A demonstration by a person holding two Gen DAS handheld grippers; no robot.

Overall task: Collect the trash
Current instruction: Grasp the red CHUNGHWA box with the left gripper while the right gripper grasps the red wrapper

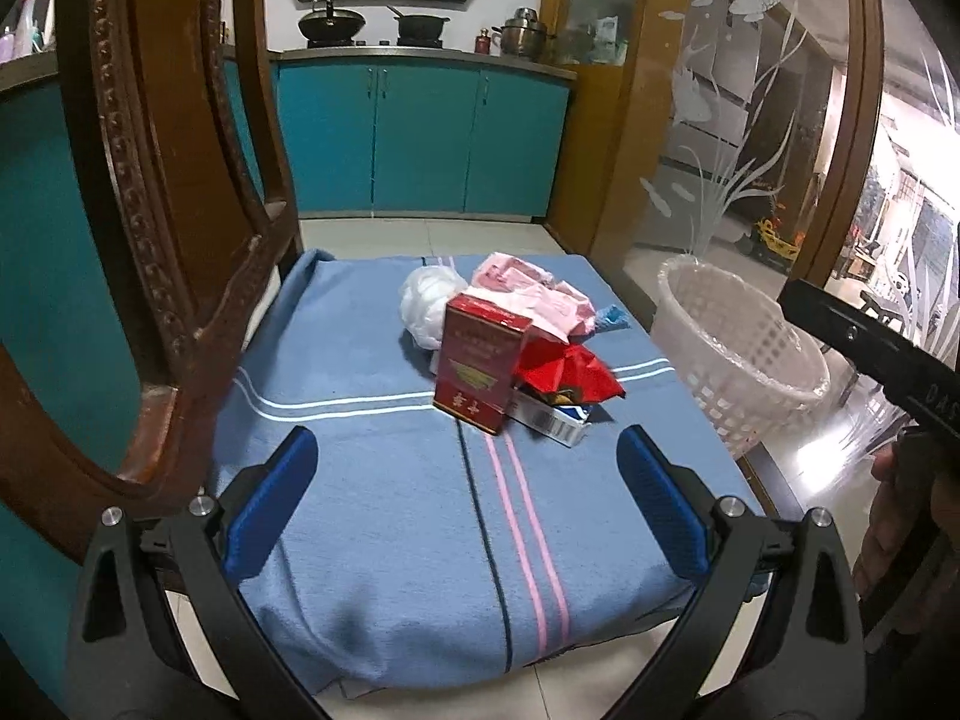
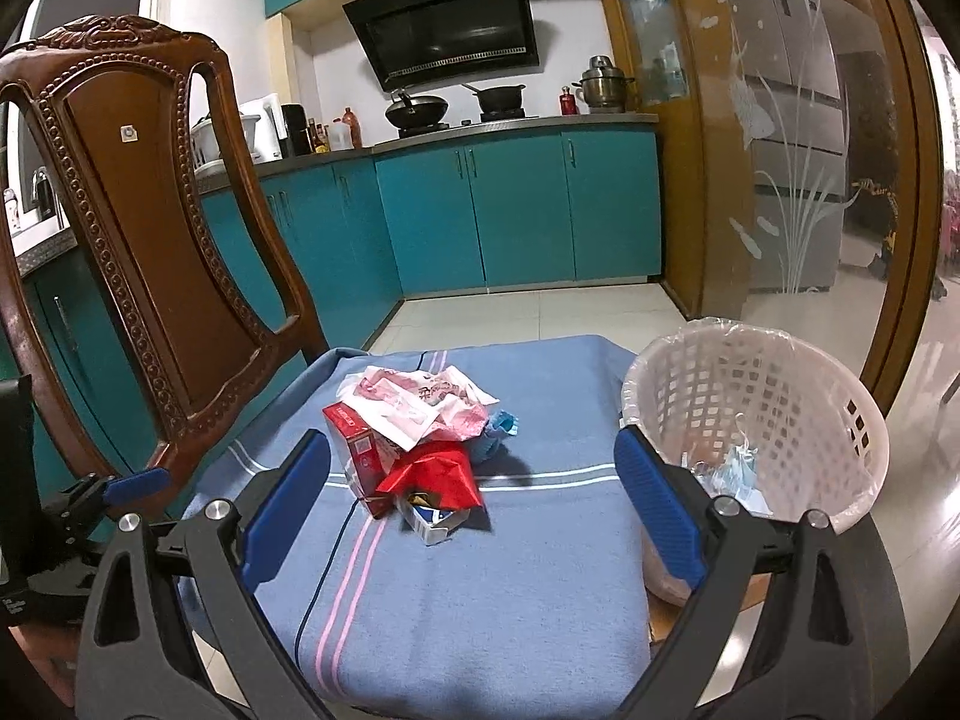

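Teal cabinets (image 2: 516, 210), carved wooden chair (image 2: 138, 192), tiled floor (image 2: 540, 312)

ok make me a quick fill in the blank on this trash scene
1. The trash pile lies on a striped ____ cloth.
2. The tall red carton stands ____.
3. The white plastic lattice basket is lined with a clear ____.
4. Both grippers, left and right, are ____.

Answers: blue; upright; bag; open

The near half of the blue cloth (image 2: 480, 600) is left bare, so open room is offered in front of the trash pile (image 2: 420, 450). The left flank is walled by the carved chair back (image 2: 150, 228). The right edge is crowded by the white basket (image 2: 780, 396), whose mouth is left unobstructed from above.
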